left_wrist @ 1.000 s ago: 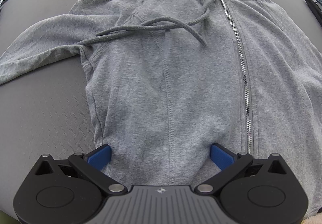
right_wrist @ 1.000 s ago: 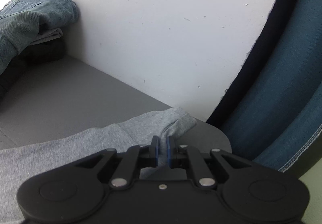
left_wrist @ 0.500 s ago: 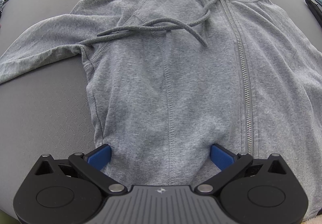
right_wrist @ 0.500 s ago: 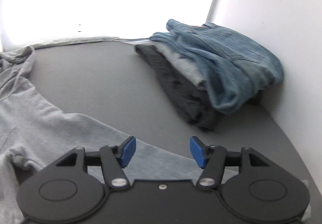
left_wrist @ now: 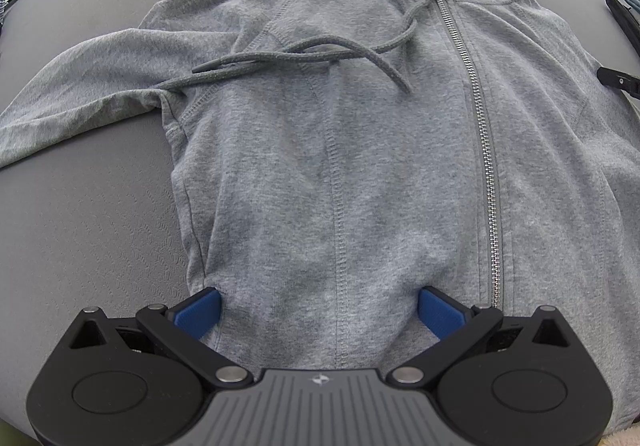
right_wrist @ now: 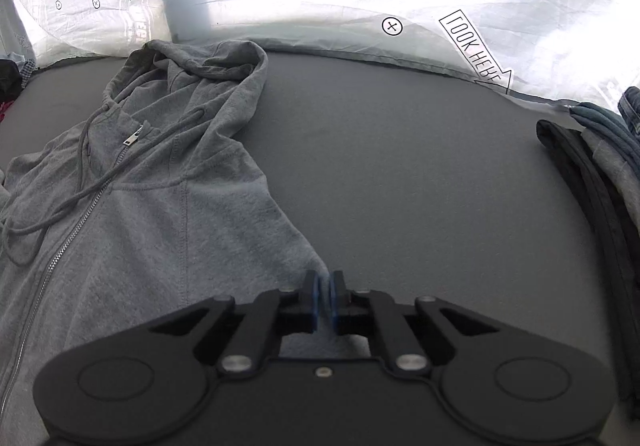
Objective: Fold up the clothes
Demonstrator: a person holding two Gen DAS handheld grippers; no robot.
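My right gripper has swung from the folded clothes stack to the grey hoodie at frame left, jaws pinched shut on its fabric edge. My left gripper sits wide open on the hem, hoodie flat on the grey mat

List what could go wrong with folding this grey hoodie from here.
1. The loose drawstrings sprawl across the hoodie chest; they could get trapped crooked in a fold.
2. The right tongs have closed at the sleeve edge; if the bite is thin, the fabric may slip out when pulled.
3. The left tongs stand open, pressed on the hem; a hard pull might drag and bunch the body.
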